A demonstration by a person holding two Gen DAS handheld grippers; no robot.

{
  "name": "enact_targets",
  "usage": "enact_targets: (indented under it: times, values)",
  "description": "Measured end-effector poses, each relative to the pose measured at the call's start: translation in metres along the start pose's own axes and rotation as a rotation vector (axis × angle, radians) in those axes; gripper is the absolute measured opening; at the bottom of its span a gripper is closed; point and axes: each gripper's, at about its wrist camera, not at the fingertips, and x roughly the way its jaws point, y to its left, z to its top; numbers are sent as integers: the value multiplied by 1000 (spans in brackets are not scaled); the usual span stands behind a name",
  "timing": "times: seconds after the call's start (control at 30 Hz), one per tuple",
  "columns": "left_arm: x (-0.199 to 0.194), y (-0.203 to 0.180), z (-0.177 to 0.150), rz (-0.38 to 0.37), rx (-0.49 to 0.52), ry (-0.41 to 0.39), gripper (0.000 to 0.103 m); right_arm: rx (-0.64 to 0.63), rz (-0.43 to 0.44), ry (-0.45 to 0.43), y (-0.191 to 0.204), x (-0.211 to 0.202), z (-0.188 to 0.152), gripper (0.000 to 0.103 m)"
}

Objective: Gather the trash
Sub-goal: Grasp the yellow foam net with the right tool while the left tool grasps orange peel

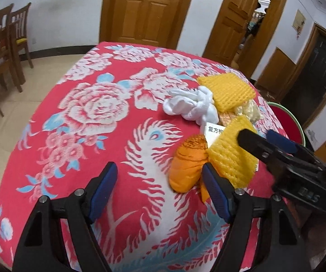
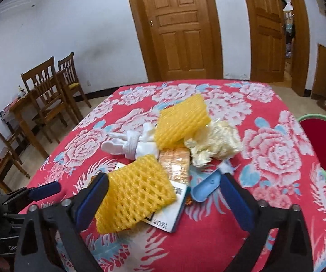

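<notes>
I had the right gripper spread wide around the nearer yellow foam-net fruit sleeve, atop the white medicine box; contact looked unclear. The left gripper hung released beside the crumpled orange plastic bag, probably staged for it.

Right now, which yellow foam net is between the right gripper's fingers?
The near yellow net lying on the white box; the other net lies farther back beside the white sock.

White walls, panelled wooden doors, pale tiled floor and wooden chairs by the wall.
</notes>
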Motion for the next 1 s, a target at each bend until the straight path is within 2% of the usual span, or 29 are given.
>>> enact_targets:
  times: [0.03, 0.1, 0.2, 0.23, 0.4, 0.47, 0.5, 0.67, 1.0]
  values:
    - [2, 0, 1, -12, 0, 2, 72, -4, 1, 21, 0, 4, -1, 60]
    - [6, -1, 3, -22, 0, 3, 70, -21, 2, 32, 0, 7, -2, 55]
    - [12, -2, 7, -57, 5, 7, 66, -57, -1, 7, -1, 1, -1, 39]
    - [14, -4, 8, -69, 10, 15, 63, -52, 4, -2, -3, -1, 1, 12]
    - [23, -14, 10, -91, 61, 38, 58, -56, 4, -14, -8, -4, 5, 10]
    - [24, -17, 10, -113, 70, 48, 35, -58, 13, -14, -9, -5, 4, 10]
    - [25, -17, 10, -139, 64, 60, 29, -60, 14, -15, -8, -6, 3, 9]
    - [17, -20, 7, -110, 63, 42, 23, -42, 24, -31, -11, -13, 1, 9]
    - [-6, -15, 6, -78, 55, -2, 23, -22, 19, -76, -13, -36, 2, 9]
